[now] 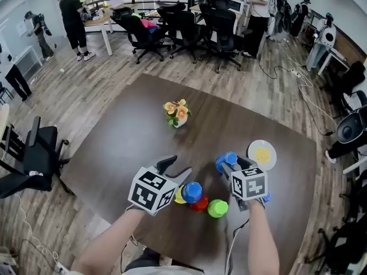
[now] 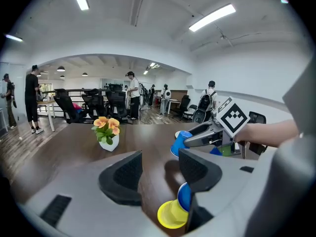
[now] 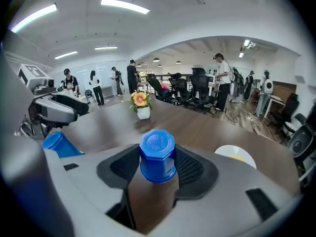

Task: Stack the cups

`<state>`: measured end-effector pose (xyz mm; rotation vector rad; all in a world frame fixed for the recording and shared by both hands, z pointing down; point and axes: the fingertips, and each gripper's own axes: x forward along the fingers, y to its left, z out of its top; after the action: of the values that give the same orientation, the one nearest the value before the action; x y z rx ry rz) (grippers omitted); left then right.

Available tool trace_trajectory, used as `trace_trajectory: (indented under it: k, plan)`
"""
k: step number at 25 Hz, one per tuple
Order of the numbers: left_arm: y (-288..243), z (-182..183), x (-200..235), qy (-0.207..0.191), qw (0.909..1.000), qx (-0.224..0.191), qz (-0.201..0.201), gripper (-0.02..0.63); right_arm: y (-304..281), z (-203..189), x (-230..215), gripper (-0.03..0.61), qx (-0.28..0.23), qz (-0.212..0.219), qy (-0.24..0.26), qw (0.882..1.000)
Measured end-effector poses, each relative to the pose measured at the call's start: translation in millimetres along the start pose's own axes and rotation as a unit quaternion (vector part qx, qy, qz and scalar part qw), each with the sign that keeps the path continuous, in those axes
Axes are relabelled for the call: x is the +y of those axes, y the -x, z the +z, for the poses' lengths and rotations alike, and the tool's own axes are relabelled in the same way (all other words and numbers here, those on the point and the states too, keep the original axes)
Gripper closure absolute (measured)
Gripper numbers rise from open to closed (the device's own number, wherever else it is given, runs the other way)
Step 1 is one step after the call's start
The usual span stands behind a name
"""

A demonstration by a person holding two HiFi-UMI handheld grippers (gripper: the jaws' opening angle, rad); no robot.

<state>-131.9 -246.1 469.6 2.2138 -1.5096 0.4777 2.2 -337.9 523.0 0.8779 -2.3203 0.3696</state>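
the right tool (image 3: 157, 168) grips an upturned blue cup (image 3: 157, 152), centre of its own view; the left tool (image 2: 160, 171) hangs open and empty by the yellow cup (image 2: 173, 214). i'd worry the tapered cup slips from that grip, or clips the green cup (image 1: 218, 208) going down.

A faceted blue cup (image 3: 157, 152) is upside down, base up, pinched between the jaws of the right gripper (image 3: 158, 174); a second blue cup (image 1: 192, 191) sits inverted on a red cup (image 1: 200, 205); a yellow cup (image 1: 179, 197) is just beside them on one side, an inverted green cup (image 1: 217, 208) on the other, all clustered on the table (image 1: 132, 142)
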Motion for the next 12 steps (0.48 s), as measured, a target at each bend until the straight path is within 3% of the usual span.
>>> trace_trajectory:
  k: [12]
  plan:
    - [22, 11, -31, -0.029, 0.9975, -0.021, -0.061, 0.385, 95, -7, 59, 0.353, -0.006, -0.016, -0.01, 1.0]
